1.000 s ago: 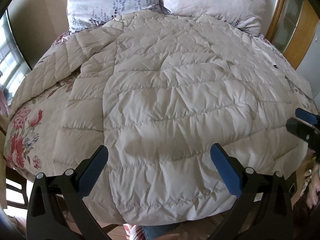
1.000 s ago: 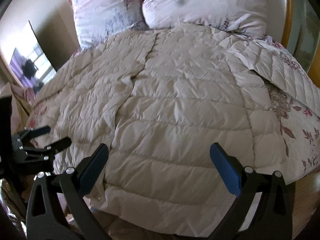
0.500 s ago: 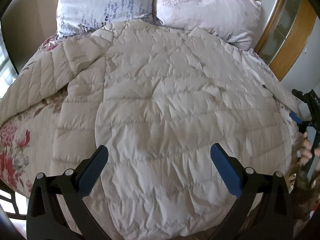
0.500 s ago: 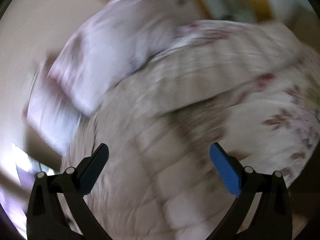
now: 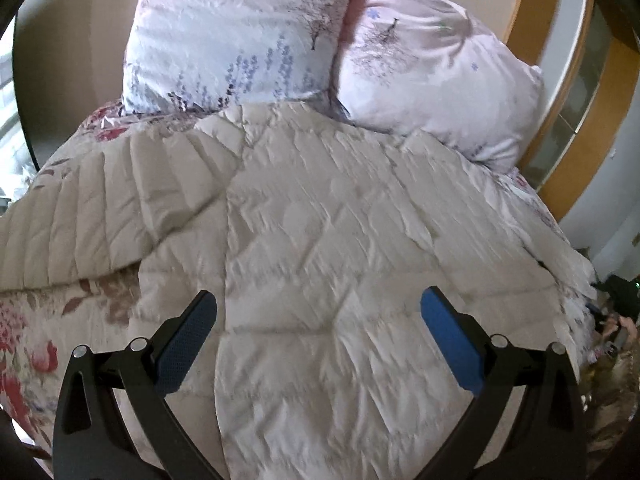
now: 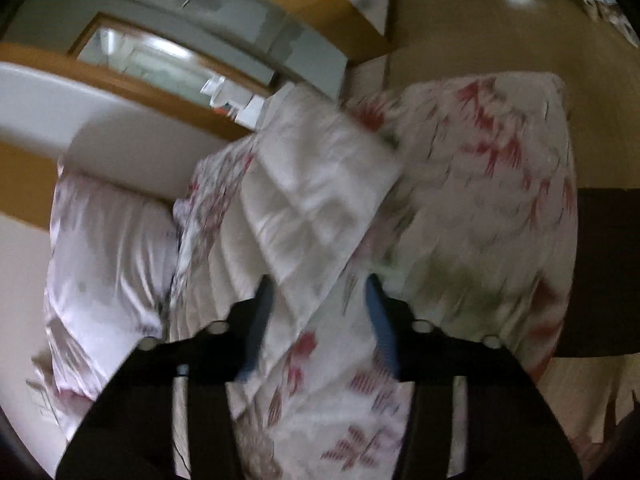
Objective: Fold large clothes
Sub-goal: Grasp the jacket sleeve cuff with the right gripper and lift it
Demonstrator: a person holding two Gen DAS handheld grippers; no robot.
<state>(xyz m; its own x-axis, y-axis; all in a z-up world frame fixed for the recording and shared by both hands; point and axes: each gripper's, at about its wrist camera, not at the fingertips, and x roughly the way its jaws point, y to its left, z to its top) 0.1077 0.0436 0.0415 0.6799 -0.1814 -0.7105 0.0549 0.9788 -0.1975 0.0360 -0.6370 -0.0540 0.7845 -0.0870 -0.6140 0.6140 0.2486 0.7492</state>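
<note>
A large beige quilted down coat (image 5: 328,240) lies spread flat over the bed, one sleeve (image 5: 92,208) stretched out to the left. My left gripper (image 5: 318,332) is open and empty, hovering over the coat's lower body. In the blurred right wrist view, my right gripper (image 6: 320,312) is tilted at the bed's side, its jaws partly closed but apart, with the tip of the coat's other sleeve (image 6: 316,200) just ahead of and between them. I cannot tell if the fingers touch it.
Two floral pillows (image 5: 240,32) (image 5: 432,64) stand at the head of the bed. A floral bedsheet (image 6: 480,208) shows beside the coat, also at the left (image 5: 32,340). A wooden-framed glass door (image 5: 576,80) stands at the right.
My left gripper moved forward over the coat toward the pillows. My right gripper swung fast to the bed's right side, rolled over, and its jaws narrowed around the sleeve end.
</note>
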